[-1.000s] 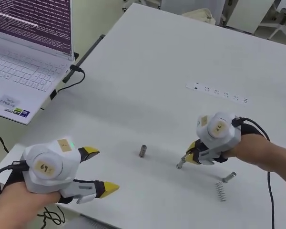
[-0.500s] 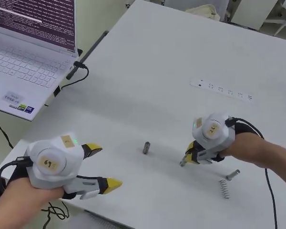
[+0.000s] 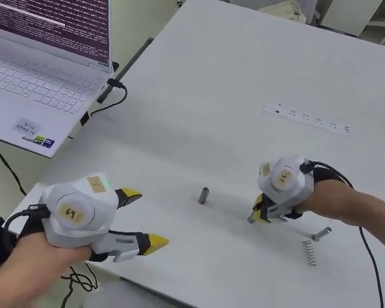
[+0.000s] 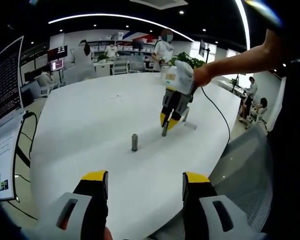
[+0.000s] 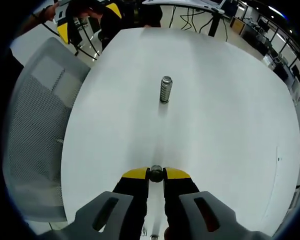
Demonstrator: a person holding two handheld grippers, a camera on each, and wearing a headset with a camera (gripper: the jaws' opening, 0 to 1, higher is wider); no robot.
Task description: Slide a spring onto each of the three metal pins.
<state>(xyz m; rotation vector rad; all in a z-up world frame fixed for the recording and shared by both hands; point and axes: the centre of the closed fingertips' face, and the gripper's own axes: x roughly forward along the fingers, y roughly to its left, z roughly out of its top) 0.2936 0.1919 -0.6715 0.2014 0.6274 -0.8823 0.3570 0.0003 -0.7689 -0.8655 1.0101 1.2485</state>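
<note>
Jaws of your right gripper (image 5: pixel 156 176) are clamped on a small silver metal pin (image 5: pixel 156 173). Straight ahead of them stands an upright metal pin sleeved in a grey coil spring (image 5: pixel 165 89). Your left gripper (image 4: pixel 145 177) holds its jaws wide apart, nothing between. Behind the right jaws lie a loose wire spring (image 3: pixel 309 251) and a short bare pin (image 3: pixel 321 233).
</note>
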